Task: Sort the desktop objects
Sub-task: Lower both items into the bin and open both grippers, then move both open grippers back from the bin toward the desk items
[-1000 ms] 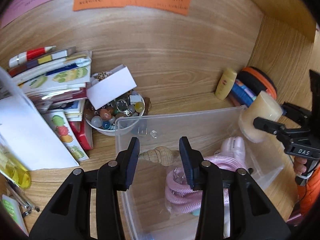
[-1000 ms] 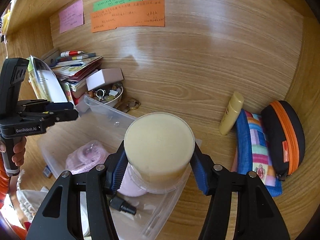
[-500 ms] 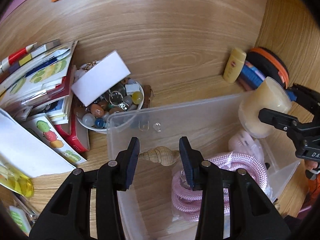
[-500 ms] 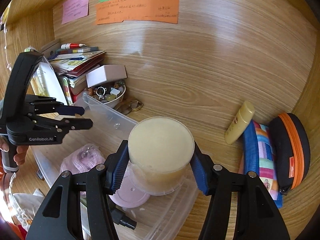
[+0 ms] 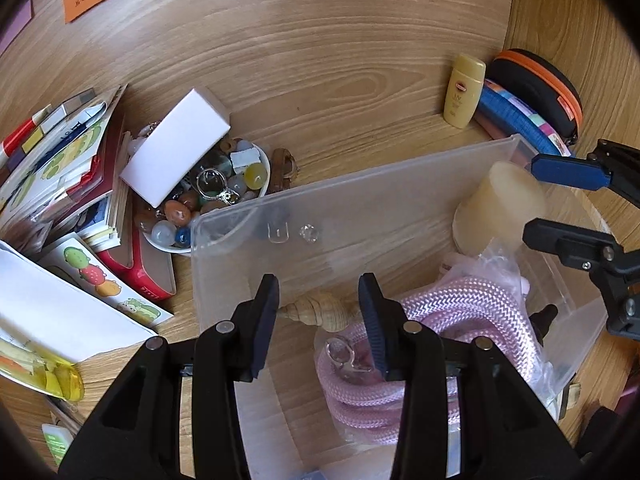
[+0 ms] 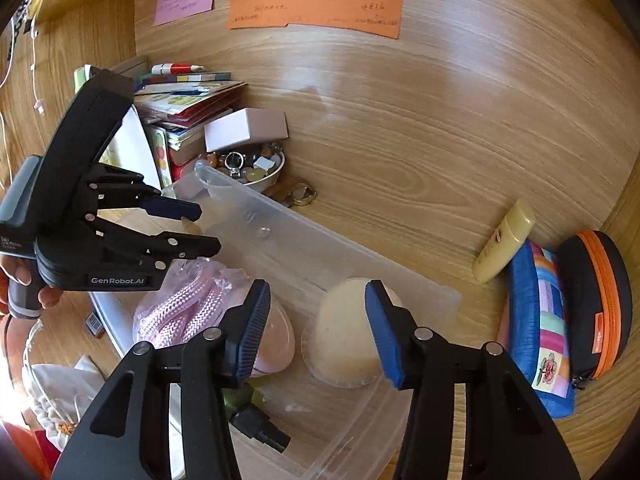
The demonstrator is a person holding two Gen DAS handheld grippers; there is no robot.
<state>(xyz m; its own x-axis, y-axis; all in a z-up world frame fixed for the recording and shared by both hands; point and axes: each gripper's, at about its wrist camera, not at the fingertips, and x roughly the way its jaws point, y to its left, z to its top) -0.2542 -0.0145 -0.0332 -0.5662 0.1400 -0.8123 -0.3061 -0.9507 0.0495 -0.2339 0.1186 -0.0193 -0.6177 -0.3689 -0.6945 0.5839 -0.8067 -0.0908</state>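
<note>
A clear plastic bin [image 5: 400,184] [image 6: 320,240] sits on the wooden desk. In it lie a cream cylinder jar [image 5: 500,208] [image 6: 344,340], a pink braided rope in a bag [image 5: 448,328] [image 6: 180,308], a seashell [image 5: 320,312] and a pink round thing [image 6: 276,340]. My right gripper [image 6: 316,320] [image 5: 560,200] is open above the bin, with the jar below, free between its fingers. My left gripper [image 5: 318,320] [image 6: 200,228] is open and empty over the bin's left part, above the shell.
A white bowl of stones and trinkets [image 5: 208,200] with a white box [image 5: 176,152] on it stands behind the bin. Books [image 5: 72,168] are stacked at the left. A yellow tube [image 5: 462,92], a striped pouch [image 6: 540,320] and a black-orange case [image 6: 596,300] lie at the right.
My right gripper lowered the cream jar into the bin and opened; the jar now rests inside. My left gripper stayed open over the shell, shifting slightly.
</note>
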